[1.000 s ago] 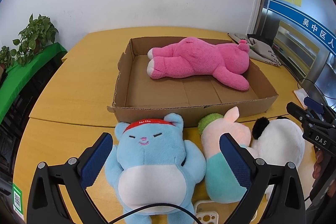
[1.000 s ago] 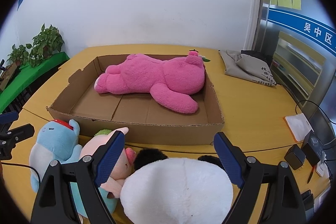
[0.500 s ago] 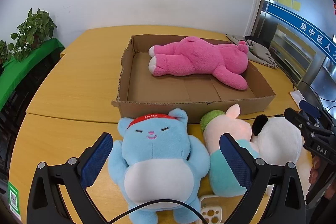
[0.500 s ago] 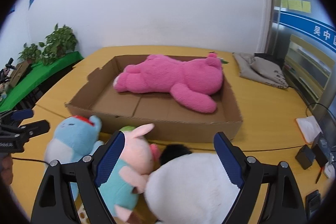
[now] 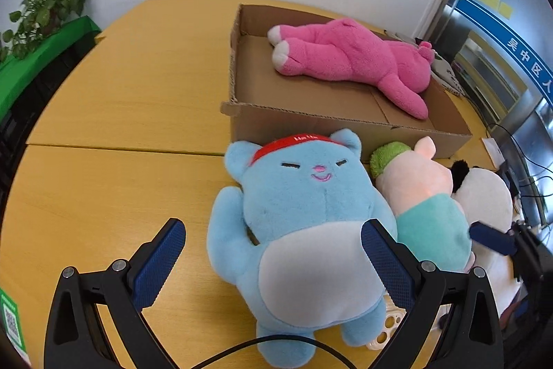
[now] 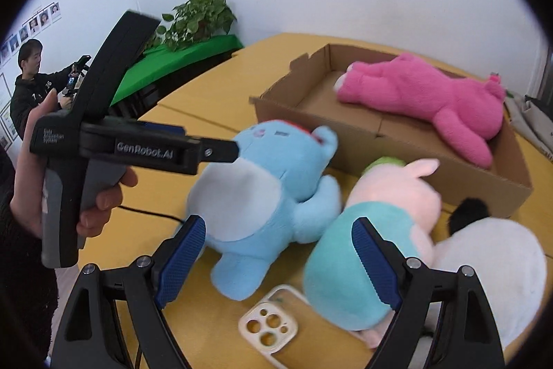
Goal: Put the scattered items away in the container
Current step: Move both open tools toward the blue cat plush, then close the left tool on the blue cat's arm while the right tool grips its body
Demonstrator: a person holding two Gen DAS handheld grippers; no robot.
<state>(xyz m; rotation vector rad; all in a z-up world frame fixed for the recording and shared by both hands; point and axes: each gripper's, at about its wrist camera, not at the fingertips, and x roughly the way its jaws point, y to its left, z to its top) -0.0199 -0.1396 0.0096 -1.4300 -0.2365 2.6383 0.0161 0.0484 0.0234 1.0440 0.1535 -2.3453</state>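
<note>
A blue plush bear [image 5: 304, 223] with a red headband lies on the yellow table in front of a shallow cardboard box [image 5: 349, 130]. A pink plush [image 5: 352, 57] lies inside the box. A pink-and-teal plush [image 5: 425, 203] and a white-and-black plush [image 5: 487, 199] lie to the right of the bear. My left gripper [image 5: 273, 251] is open, its fingers either side of the bear's belly, not touching. My right gripper [image 6: 278, 251] is open above the bear's [image 6: 262, 189] legs and the teal plush [image 6: 373, 230]. A clear phone case [image 6: 268, 324] lies below it.
The left gripper's handle and the hand holding it [image 6: 86, 140] sit at the left of the right wrist view. A green-covered bench with a plant [image 6: 193, 19] stands behind the table. A person [image 6: 31, 82] stands far left. Grey cloth bags [image 5: 446, 71] lie beyond the box.
The left gripper has moved left and closer to the blue bear. The right gripper has swung left from the white plush toward the bear and teal plush; the phone case came into view.
</note>
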